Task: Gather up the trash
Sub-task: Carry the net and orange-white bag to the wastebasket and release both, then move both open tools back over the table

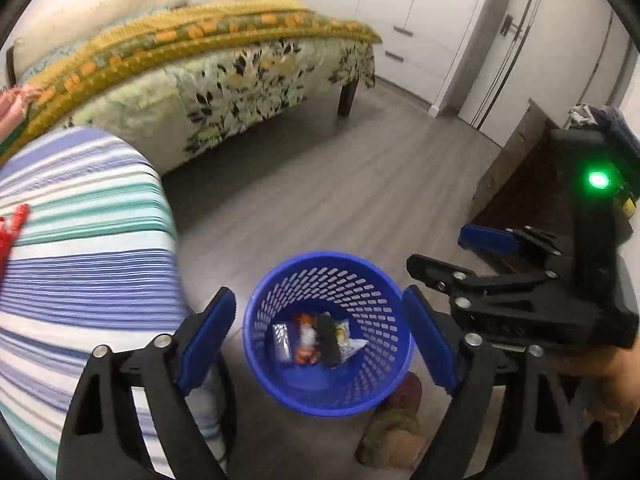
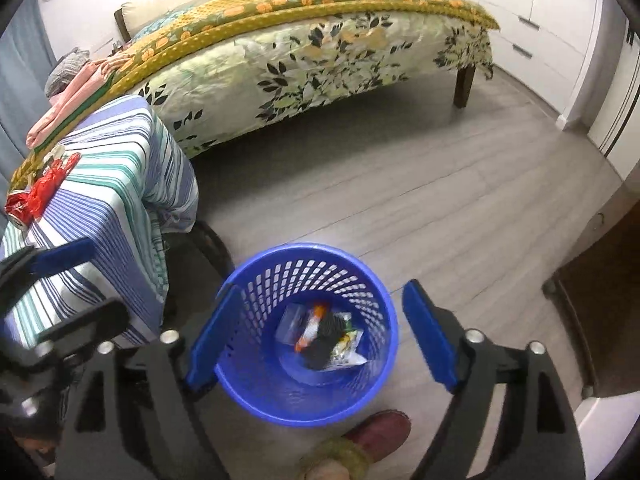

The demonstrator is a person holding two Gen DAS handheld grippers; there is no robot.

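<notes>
Both grippers hang over the bin (image 1: 328, 334), the left gripper (image 1: 320, 340) and right gripper (image 2: 320, 340) with jaws wide and nothing between them: the drop looks done. Below the jaws, wrappers (image 2: 320, 336) lie in the blue mesh bin. Next likely means reaching left to the worktop (image 2: 120, 184), where red trash (image 2: 48, 184) and a can (image 2: 18, 208) remain.

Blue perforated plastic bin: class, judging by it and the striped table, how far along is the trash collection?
Done: several wrappers lie in the blue perforated plastic bin. In hand: nothing; the left tongs and right tongs stand open and empty above it. Left: a red crumpled wrapper and a red can on the striped-cloth table.
</notes>
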